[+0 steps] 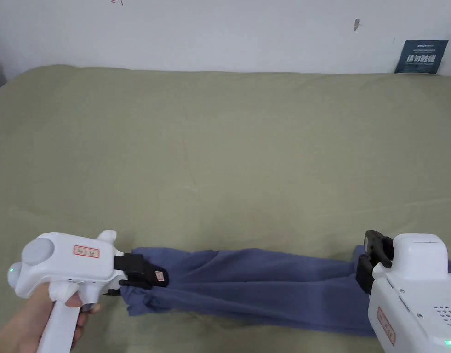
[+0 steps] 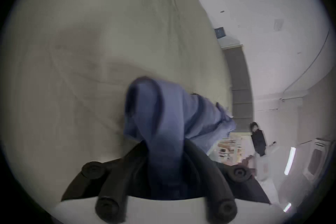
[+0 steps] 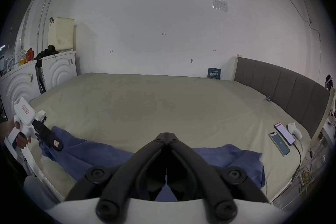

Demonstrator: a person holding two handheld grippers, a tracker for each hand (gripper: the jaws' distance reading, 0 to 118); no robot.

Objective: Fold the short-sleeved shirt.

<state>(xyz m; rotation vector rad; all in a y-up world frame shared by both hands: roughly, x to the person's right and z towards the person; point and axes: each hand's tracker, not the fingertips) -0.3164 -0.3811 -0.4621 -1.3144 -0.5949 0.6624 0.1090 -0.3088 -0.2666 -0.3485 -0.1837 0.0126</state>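
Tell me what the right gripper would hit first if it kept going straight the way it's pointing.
Probably nothing close: the right gripper, jaws together, points across the bare bed sheet toward the far wall. Depth is unclear.

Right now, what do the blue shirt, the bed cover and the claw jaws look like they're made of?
Blue shirt: soft matte fabric, probably cotton knit; it bunches and drapes in loose folds.
Bed cover: olive woven cloth, matte, with fine creases.
Left claw and right claw: the jaws look like black moulded plastic or rubber with a dull finish; the bodies are smooth white plastic.
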